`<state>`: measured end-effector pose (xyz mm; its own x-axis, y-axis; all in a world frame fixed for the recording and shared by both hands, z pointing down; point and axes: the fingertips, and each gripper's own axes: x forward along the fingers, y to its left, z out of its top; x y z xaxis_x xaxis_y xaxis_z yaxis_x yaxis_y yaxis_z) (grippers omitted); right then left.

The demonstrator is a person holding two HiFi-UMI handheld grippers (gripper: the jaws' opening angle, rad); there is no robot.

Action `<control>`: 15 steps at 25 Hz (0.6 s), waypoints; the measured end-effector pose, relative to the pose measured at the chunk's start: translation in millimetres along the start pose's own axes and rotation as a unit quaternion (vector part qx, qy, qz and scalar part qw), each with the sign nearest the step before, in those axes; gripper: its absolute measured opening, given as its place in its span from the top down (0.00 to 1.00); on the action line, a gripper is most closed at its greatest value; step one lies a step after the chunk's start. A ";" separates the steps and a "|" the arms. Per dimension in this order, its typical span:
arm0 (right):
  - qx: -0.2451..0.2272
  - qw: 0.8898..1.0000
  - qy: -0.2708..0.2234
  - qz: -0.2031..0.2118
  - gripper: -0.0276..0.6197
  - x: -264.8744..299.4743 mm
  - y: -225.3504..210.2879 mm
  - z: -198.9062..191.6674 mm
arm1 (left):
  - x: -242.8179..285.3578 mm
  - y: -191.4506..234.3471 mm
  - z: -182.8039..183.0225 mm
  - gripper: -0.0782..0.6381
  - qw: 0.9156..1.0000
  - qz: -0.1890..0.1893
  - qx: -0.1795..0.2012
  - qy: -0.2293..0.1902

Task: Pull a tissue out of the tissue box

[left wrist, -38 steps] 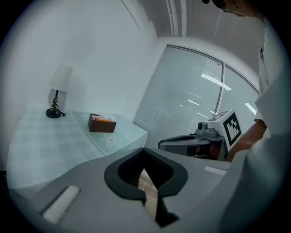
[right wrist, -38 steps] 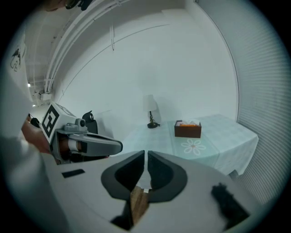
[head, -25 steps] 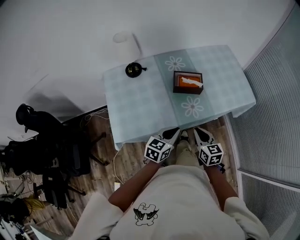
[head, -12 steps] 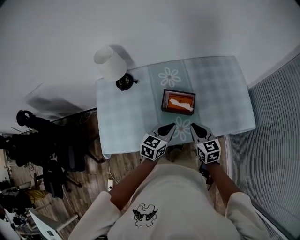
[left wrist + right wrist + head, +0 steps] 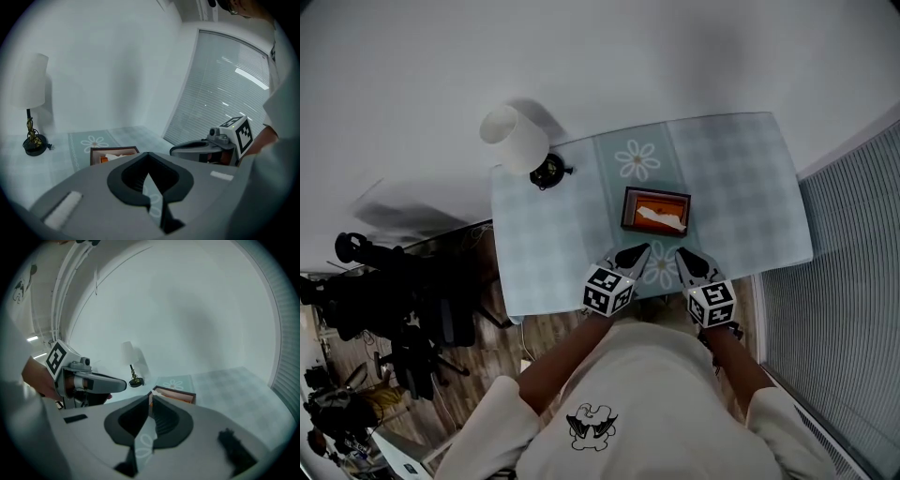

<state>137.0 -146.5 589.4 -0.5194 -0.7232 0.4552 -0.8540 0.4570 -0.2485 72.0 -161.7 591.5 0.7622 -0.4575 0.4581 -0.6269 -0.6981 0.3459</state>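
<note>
Left gripper [image 5: 636,251] and right gripper [image 5: 682,254] hover side by side, jaws closed on nothing. The tissue box [image 5: 656,194] sits just ahead of both tips.

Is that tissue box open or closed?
Open: the tissue box is uncovered on top, and a white tissue shows inside.

Dark tissue box [image 5: 656,208] open-topped, flat on table; white tissue [image 5: 661,219] protruding over orange interior.

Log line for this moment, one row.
left hand-held gripper: shut, empty | right hand-held gripper: shut, empty | tissue box: on table, untouched | tissue: in box
</note>
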 end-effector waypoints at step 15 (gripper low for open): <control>-0.053 0.991 0.111 -0.058 0.80 62.2 -59.1 -37.6 | 59.7 65.6 -25.3 0.88 0.998 0.020 -0.031 0.059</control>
<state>156.3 -199.1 664.5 -0.3891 -0.6482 0.6545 -0.8938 0.4377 -0.0978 72.3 -220.8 662.3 0.7141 -0.4147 0.5641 -0.6685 -0.6430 0.3737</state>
